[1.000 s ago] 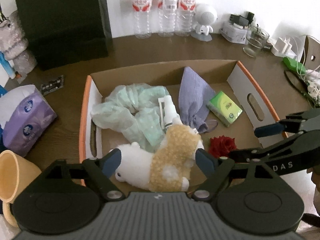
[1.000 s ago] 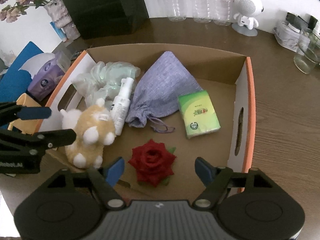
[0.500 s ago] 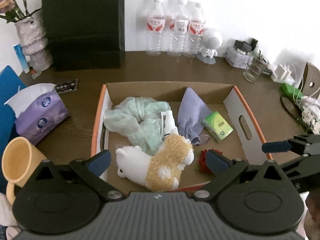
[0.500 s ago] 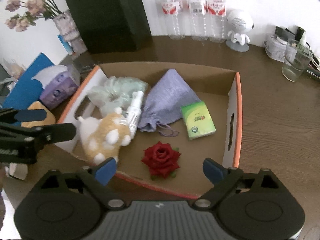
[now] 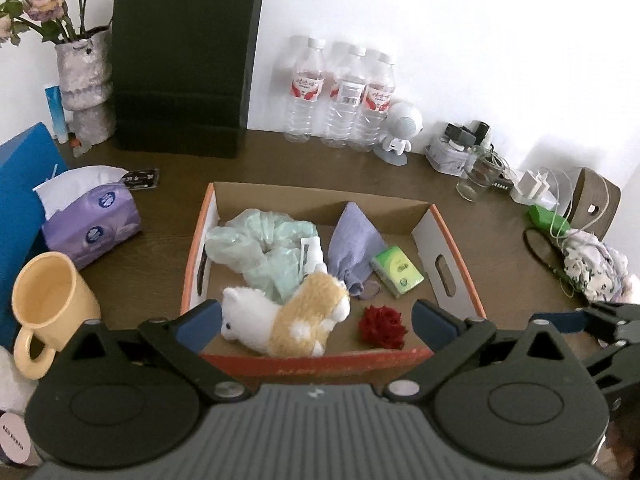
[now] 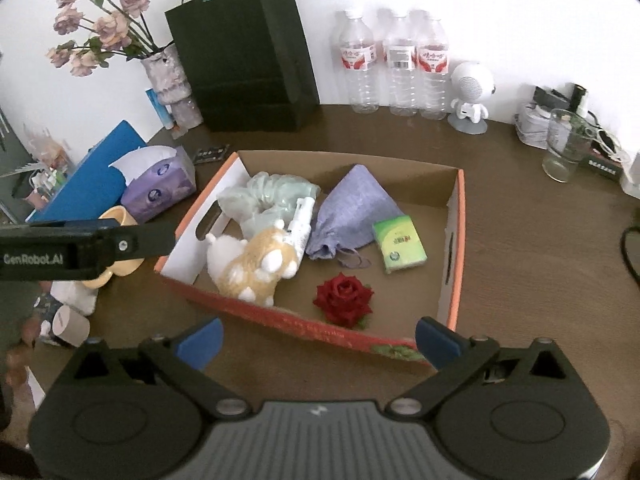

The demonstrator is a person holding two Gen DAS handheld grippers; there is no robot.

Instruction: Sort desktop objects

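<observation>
Both my grippers hang over the near edge of the table with nothing in them: the left gripper (image 5: pixel 316 316) has its jaws spread wide, and so does the right gripper (image 6: pixel 318 340), released and empty. Just ahead of both sits the box (image 5: pixel 452 248), its red near wall facing me. Nearest inside it, from the left view, the plush (image 5: pixel 288 320) lies straight ahead between my left jaws, long axis running left to right and tilted a little away, white head to the left. The rose (image 5: pixel 382 326) lies just right of it, apart from the plush; in the right view the rose (image 6: pixel 344 300) is almost dead centre ahead, so I judge the right gripper better lined up on it and the left on the plush. Farther in lie the spray bottle (image 6: pixel 300 224), its long axis pointing away from me, the purple pouch (image 6: pixel 352 212), the green pack (image 6: pixel 400 244) and the pale bag (image 5: pixel 260 248) at the back left. Outside the box, the mug (image 5: pixel 48 308) stands to my left, the tissues (image 5: pixel 92 224) beyond it
</observation>
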